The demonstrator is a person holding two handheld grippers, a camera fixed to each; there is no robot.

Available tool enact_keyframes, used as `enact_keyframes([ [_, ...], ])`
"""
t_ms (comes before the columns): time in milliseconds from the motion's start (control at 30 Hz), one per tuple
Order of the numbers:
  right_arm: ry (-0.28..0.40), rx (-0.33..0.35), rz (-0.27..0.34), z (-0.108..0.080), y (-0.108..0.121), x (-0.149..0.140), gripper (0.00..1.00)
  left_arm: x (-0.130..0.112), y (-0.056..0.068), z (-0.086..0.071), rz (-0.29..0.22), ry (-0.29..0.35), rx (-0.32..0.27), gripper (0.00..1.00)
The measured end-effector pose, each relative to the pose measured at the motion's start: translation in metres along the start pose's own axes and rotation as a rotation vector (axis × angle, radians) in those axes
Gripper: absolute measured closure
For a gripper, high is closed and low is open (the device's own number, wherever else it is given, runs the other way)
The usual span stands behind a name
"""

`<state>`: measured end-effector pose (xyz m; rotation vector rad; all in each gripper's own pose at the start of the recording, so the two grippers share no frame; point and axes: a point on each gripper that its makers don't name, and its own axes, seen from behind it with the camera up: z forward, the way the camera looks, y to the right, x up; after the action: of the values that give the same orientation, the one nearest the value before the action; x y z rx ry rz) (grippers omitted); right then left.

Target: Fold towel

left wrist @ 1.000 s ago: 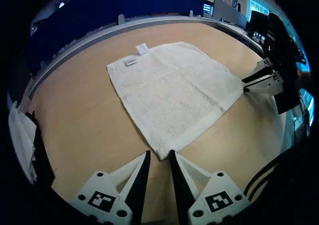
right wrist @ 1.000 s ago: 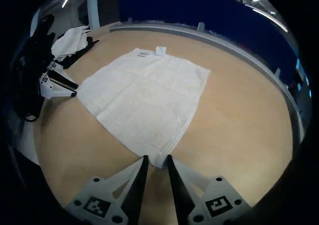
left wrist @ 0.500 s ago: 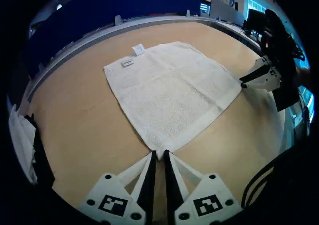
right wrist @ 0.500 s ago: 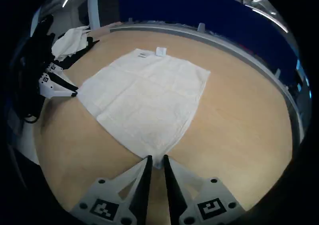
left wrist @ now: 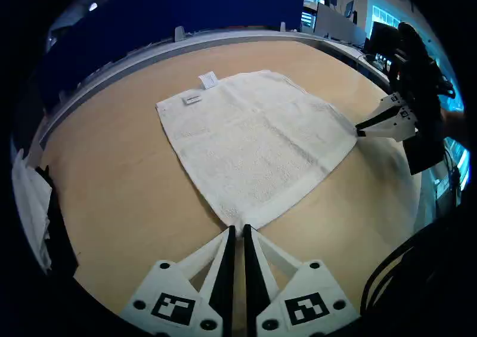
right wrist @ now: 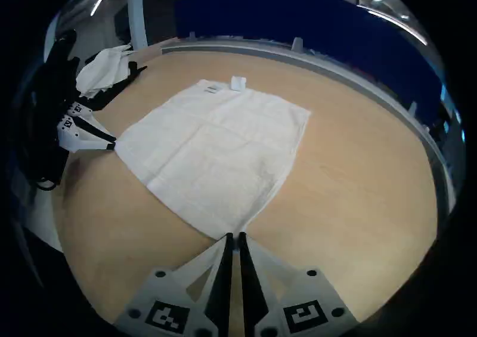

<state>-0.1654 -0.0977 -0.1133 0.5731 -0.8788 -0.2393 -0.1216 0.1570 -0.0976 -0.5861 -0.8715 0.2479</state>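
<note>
Towel [left wrist: 256, 140] corners at 6 o'clock are clamped by left gripper [left wrist: 238, 232] and right gripper [right wrist: 234, 238]; a lift toward 12 o'clock is judged next.

The left gripper [left wrist: 238, 232] now pinches its corner of the towel [left wrist: 256, 140], where a second ago its fingers stand apart. The right gripper [right wrist: 233, 238] closes likewise on its corner.

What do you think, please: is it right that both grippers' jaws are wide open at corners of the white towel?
Not open: the left gripper in the left gripper view and the right gripper in the right gripper view each have jaws closed on a corner of the white towel.
</note>
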Motion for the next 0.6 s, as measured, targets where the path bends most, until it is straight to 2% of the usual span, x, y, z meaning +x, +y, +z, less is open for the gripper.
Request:
enact_keyframes([
  [367,0.022,0.001,0.018,-0.007,0.001,0.01,0.93,0.007,0.002,-0.01,-0.012,0.017,-0.011,0.9],
  [600,0.044,0.004,0.007,-0.022,0.0,0.024,0.93,0.014,0.003,-0.019,-0.019,0.029,-0.013,0.9],
])
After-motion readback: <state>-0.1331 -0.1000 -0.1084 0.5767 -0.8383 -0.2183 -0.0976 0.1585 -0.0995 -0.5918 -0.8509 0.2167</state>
